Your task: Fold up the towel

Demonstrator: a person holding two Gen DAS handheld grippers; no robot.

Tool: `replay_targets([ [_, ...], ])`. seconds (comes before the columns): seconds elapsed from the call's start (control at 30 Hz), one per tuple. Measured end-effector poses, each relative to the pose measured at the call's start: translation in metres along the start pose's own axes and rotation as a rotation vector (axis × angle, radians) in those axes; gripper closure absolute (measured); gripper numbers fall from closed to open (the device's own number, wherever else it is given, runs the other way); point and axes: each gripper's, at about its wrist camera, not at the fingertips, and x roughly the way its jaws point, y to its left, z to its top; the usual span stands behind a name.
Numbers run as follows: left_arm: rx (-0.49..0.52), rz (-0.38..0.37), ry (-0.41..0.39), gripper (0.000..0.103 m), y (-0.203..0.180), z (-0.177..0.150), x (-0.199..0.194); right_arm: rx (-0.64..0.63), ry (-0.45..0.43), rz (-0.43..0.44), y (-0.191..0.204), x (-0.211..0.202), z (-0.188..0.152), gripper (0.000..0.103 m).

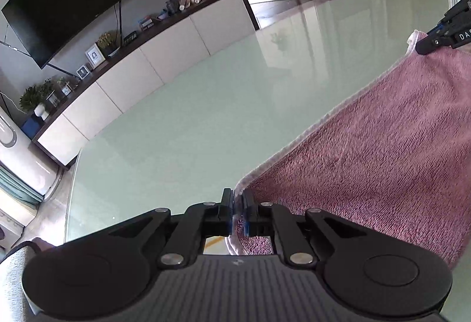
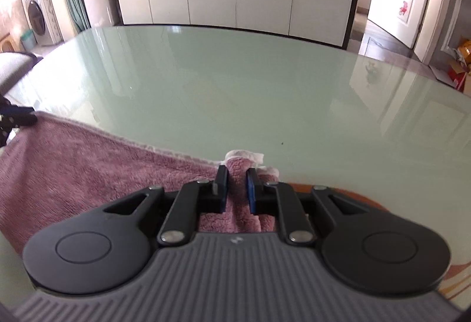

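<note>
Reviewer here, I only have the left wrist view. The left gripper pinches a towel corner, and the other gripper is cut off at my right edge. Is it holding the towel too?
Observer: Yes. In the right wrist view the right gripper has a bunched fold of the towel between its fingers, at the other end of the same edge.
Operator: Is that corner lifted or on the table?
Observer: Its white hem pokes out just past the fingertips, low over the glass table; I cannot tell if it touches.
Operator: Anything on the table beyond it?
Observer: Only a tiny dark speck; otherwise bare glass up to the sideboard.
</note>
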Motion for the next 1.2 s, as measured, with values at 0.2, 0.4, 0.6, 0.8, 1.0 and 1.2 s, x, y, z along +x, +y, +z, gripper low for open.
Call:
replay_targets([
  [0.2,-0.044,0.039,0.02,0.081,0.005,0.002,-0.001,-0.017,0.008,-0.033,0.001,-0.004,0.004,0.076],
  [0.4,-0.127,0.08,0.015,0.076,0.012,0.001,-0.026,0.013,0.001,-0.061,-0.011,-0.019,0.014,0.072],
  [0.6,-0.162,0.108,-0.032,0.063,-0.001,0.002,-0.066,0.067,0.018,-0.04,-0.028,-0.036,0.019,0.071],
  [0.8,-0.153,0.019,-0.091,0.062,-0.059,0.009,-0.099,0.079,0.09,-0.003,-0.033,-0.041,0.02,0.067],
  [1.0,-0.092,-0.12,-0.176,0.059,-0.146,0.024,-0.128,0.081,0.151,0.022,-0.033,-0.036,0.017,0.064],
  [1.2,-0.047,-0.208,-0.244,0.055,-0.211,0.033,-0.122,0.066,0.179,0.045,-0.033,-0.028,0.022,0.057],
])
